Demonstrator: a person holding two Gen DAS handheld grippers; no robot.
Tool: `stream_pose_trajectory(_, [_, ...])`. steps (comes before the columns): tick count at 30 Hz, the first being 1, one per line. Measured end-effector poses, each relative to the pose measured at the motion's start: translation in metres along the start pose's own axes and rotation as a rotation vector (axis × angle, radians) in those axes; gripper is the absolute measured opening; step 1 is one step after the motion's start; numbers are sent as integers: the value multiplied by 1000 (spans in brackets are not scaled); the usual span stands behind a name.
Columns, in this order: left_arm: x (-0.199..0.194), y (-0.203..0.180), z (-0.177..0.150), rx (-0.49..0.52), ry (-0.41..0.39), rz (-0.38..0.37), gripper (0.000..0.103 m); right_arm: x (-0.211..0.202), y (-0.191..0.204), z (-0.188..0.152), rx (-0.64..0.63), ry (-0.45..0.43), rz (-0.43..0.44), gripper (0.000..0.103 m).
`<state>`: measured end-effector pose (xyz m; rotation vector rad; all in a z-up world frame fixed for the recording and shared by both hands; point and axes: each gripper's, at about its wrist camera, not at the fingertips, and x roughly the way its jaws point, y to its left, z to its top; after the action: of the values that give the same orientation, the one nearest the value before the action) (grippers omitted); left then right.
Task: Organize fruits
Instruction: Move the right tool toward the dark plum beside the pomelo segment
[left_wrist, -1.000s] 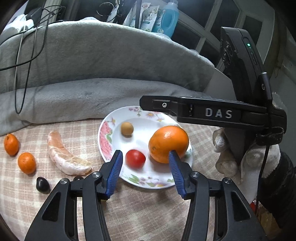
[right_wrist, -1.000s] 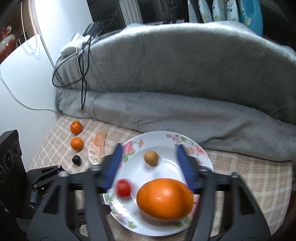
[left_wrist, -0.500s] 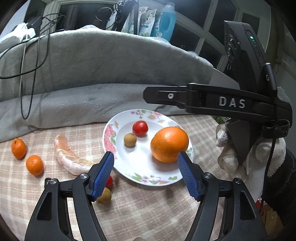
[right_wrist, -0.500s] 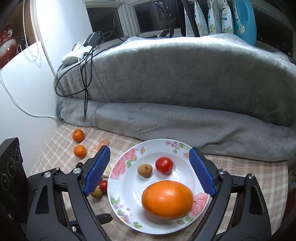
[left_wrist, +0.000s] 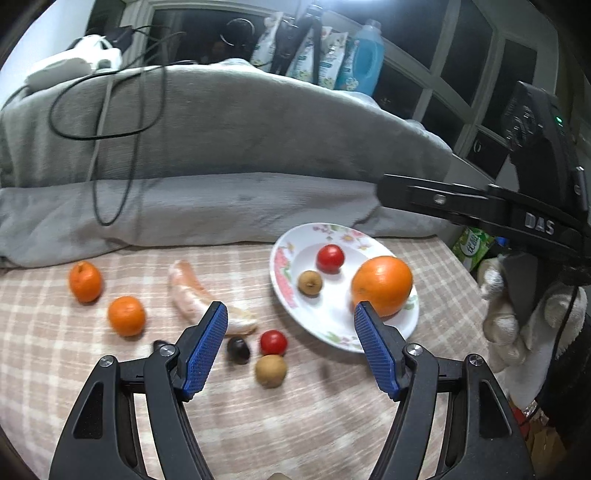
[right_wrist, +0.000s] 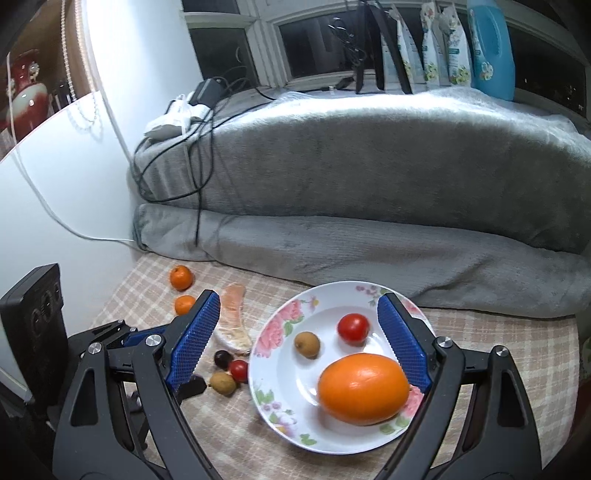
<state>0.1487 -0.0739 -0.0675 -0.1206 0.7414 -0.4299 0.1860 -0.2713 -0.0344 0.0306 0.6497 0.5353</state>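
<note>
Checked cloth (left_wrist: 332, 424) on a table, grey blanket (right_wrist: 369, 184) heaped behind it, dark window with bottles on the sill. Landmark: flowered plate (right_wrist: 275, 328).

On the plate: big orange (right_wrist: 364, 387) at the near edge, red tomato (right_wrist: 353, 327) and small brown fruit (right_wrist: 307, 344) behind it, neither touching it.

Off the plate, just left of its rim: second tomato (left_wrist: 273, 342), second brown fruit (left_wrist: 271, 370), dark round fruit (left_wrist: 238, 349), all clustered. Further left: peeled citrus segment (left_wrist: 199, 295), then two small tangerines (left_wrist: 126, 315), well apart from the plate.

Left gripper (left_wrist: 291, 339): jaws apart, nothing between them, above the cluster. Right gripper (right_wrist: 297, 345): jaws wide apart, straddling the plate, nothing clamped; the right pad looks close to the orange, contact unclear. Both have just been opening.

A gloved hand (left_wrist: 517, 314) holds the right gripper.
</note>
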Motion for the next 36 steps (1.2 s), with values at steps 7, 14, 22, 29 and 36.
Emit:
stream_pose_trajectory(7, [-16, 31, -1, -31, -10, 62, 71, -3, 21, -4, -22, 8, 48, 90])
stream_pose_trajectory(14, [-32, 69, 3, -78, -40, 129, 71, 1, 45, -13, -67, 32, 92, 90])
stream_pose_trajectory(22, [-39, 101, -1, -130, -40, 168, 71, 13, 73, -23, -130, 66, 127, 90])
stream_pose_trajectory(29, [-38, 123, -1, -157, -33, 192, 69, 30, 101, -32, -197, 106, 153, 87])
stream_pose_trajectory(36, [-32, 141, -1, -177, -18, 191, 60, 55, 121, -39, -235, 160, 184, 73])
